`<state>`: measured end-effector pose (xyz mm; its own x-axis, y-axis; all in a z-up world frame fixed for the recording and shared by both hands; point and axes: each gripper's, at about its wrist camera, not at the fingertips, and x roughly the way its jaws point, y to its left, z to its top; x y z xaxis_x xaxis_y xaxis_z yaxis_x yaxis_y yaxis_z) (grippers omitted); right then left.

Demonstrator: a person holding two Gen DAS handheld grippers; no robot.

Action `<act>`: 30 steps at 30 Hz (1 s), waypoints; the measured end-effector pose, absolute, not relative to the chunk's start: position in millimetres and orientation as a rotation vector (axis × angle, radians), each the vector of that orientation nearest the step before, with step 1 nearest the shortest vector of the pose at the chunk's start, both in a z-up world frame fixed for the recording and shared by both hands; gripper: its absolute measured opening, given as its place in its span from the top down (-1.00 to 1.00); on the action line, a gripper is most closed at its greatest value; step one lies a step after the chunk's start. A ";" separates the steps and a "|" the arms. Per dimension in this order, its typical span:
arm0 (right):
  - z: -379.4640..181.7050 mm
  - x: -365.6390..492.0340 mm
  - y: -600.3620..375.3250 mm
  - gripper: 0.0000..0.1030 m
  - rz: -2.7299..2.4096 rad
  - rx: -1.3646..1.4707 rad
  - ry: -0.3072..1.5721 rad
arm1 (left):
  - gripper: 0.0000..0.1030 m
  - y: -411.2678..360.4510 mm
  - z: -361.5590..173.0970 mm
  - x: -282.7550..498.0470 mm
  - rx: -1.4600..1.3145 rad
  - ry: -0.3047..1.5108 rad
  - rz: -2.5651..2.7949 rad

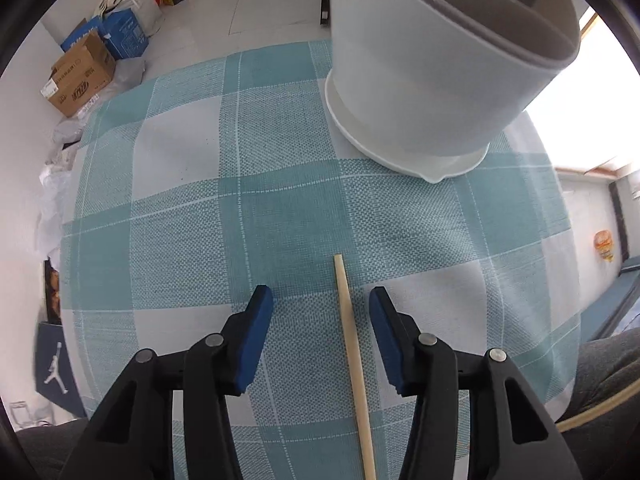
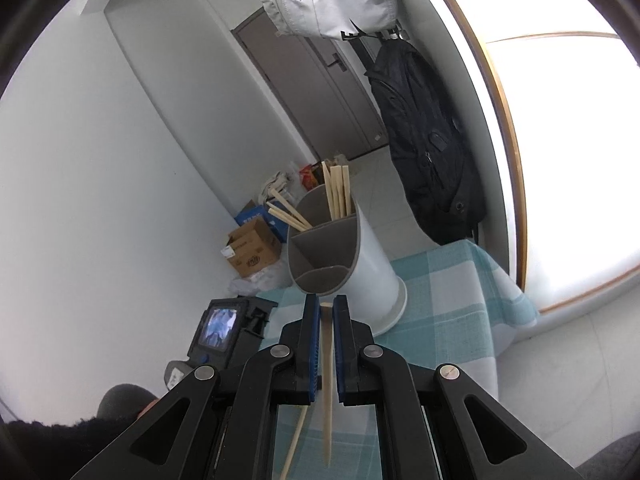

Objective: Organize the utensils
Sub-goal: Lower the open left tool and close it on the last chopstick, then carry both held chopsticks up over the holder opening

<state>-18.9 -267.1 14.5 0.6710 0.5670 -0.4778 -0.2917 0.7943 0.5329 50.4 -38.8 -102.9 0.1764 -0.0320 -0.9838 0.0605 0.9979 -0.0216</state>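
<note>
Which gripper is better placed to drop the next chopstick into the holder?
Right. The right gripper is already shut on a chopstick facing the holder; the left gripper straddles a table chopstick, ungripped.

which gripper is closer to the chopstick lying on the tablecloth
Left. The left gripper hangs straight over the loose chopstick, jaws open astride it. The right gripper is up off the cloth, shut on another chopstick.

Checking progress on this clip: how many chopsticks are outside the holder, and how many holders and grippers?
Loose chopsticks: 2 (chopstick lying flat, held chopstick)
Holder: 1
Grippers: 2 (left gripper, right gripper)
Total: 5
</note>
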 end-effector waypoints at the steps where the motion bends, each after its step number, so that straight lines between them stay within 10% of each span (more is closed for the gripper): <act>1: 14.9 -19.5 -268.1 0.88 0.500 0.441 0.674 | 0.45 -40.7 -102.1 52.4 0.021 1.407 -0.079; 7: 13.3 -20.1 -276.5 0.88 0.491 0.478 0.671 | 0.96 -51.2 -102.7 59.5 0.030 1.435 -0.101; 30: 13.9 -23.6 -263.0 0.88 0.460 0.428 0.660 | 0.98 -17.5 0.0 -0.4 -0.153 0.927 -0.150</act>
